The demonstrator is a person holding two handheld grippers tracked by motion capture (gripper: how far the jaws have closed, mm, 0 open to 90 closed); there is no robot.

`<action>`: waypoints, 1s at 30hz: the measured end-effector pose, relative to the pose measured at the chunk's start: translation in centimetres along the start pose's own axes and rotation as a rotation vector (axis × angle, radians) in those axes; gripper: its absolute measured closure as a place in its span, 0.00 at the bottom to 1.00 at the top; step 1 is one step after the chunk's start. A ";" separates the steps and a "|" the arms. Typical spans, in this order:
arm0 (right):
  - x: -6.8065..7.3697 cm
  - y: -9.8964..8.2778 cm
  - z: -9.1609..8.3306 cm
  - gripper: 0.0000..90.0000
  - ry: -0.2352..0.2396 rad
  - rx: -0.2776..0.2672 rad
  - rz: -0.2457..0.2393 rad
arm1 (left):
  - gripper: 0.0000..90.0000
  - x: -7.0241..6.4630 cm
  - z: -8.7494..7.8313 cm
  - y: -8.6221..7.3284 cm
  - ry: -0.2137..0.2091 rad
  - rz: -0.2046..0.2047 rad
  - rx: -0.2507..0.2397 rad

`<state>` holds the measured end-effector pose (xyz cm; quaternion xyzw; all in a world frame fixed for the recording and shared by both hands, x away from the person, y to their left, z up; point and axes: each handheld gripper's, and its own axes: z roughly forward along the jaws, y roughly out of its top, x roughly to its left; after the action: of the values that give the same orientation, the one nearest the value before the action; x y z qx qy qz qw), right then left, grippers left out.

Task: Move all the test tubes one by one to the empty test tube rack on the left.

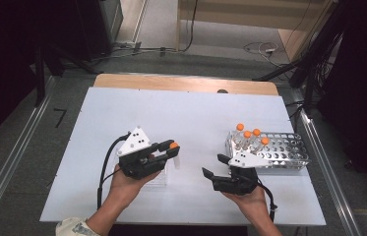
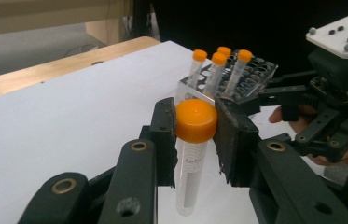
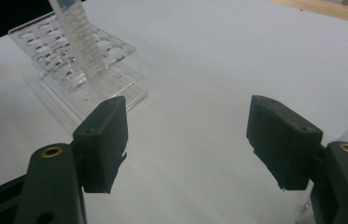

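Note:
My left gripper point(image 1: 170, 149) point(image 2: 195, 122) is shut on a clear tube point(image 1: 176, 161) point(image 2: 190, 172), its pads pressing on the orange cap, and the tube hangs upright below them. In the right gripper view that tube point(image 3: 80, 42) stands over a clear plastic rack point(image 3: 64, 65); I cannot tell whether its tip is still in a hole. My right gripper point(image 1: 212, 164) point(image 3: 192, 140) is open with nothing between its jaws, low over the white sheet to the right of the left gripper. A wire rack point(image 1: 289, 150) point(image 2: 255, 74) holds several orange-capped tubes point(image 1: 248, 133).
A white sheet point(image 1: 181, 118) covers the wooden table point(image 1: 186, 82), whose bare edge runs along the far side. The wire rack sits near the sheet's right edge, just behind my right hand. Metal rails point(image 1: 9, 162) flank the table.

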<state>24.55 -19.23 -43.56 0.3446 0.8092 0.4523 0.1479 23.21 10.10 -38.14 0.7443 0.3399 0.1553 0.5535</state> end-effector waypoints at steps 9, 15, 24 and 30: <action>-0.6 -0.3 -0.5 0.31 -0.021 0.000 0.011 | 0.79 2.3 -2.2 0.4 0.056 -0.040 -0.035; -0.7 -0.4 -0.6 0.32 -0.025 0.003 0.011 | 0.79 3.6 -3.6 0.6 0.109 -0.055 -0.059; -0.8 -0.5 -0.6 0.32 -0.026 0.005 0.014 | 0.79 4.9 -4.0 0.1 0.146 -0.069 -0.038; -0.9 -0.6 -0.8 0.32 -0.028 0.001 0.015 | 0.79 5.4 -4.6 -0.1 0.195 -0.058 -0.027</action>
<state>24.56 -20.55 -43.69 0.3568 0.8049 0.4480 0.1555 24.25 17.11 -37.50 0.7080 0.4112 0.2155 0.5321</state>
